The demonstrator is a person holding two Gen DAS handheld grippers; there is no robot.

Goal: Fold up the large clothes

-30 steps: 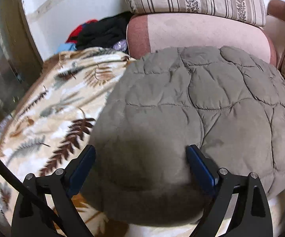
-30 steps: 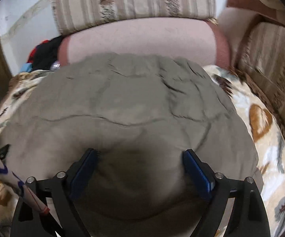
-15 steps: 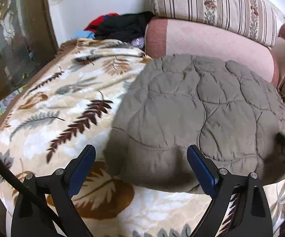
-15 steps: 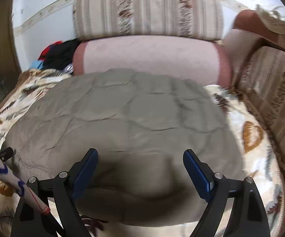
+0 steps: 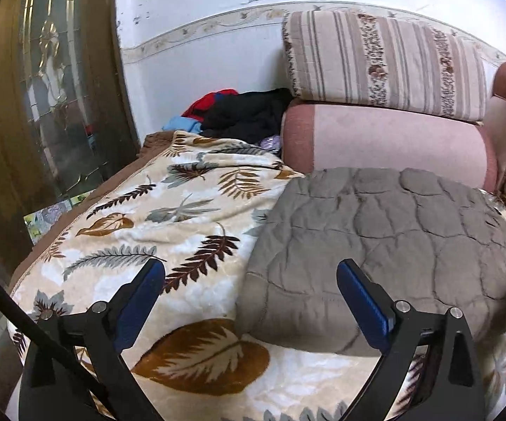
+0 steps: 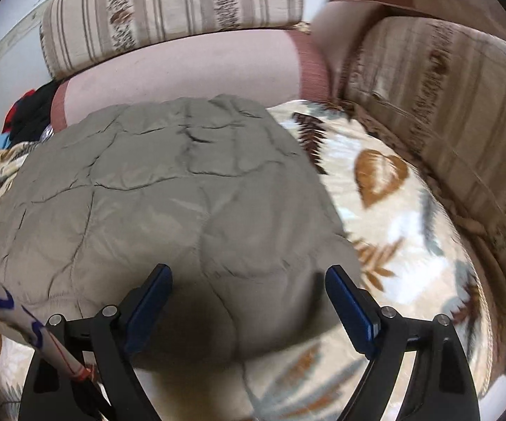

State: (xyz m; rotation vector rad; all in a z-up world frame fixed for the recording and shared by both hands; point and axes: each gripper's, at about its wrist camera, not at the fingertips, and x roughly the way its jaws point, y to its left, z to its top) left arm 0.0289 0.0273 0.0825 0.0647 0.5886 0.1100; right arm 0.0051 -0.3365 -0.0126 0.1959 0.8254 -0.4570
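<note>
A grey-green quilted garment [image 5: 386, 242] [image 6: 168, 189] lies folded in a flat rounded bundle on a leaf-patterned blanket [image 5: 168, 210] [image 6: 393, 210]. My left gripper [image 5: 251, 270] hovers above the bundle's near left corner, its jaws opening wide with nothing pressed between the blue pads. Above the bundle's near right edge my right gripper [image 6: 249, 275] stands open, its pads clear of the fabric. A tip of the right gripper shows at the right edge of the left wrist view.
A pink bolster [image 5: 386, 140] and a striped cushion [image 5: 382, 66] back the blanket. A pile of black, red and blue clothes [image 5: 238, 115] lies at the far left. A glazed wooden door [image 5: 42, 105] stands left; a striped sofa arm [image 6: 446, 105] runs along the right.
Both grippers have drawn back and risen from the bundle. The left one has swung left, so more blanket, door and wall show. The garment has stayed flat.
</note>
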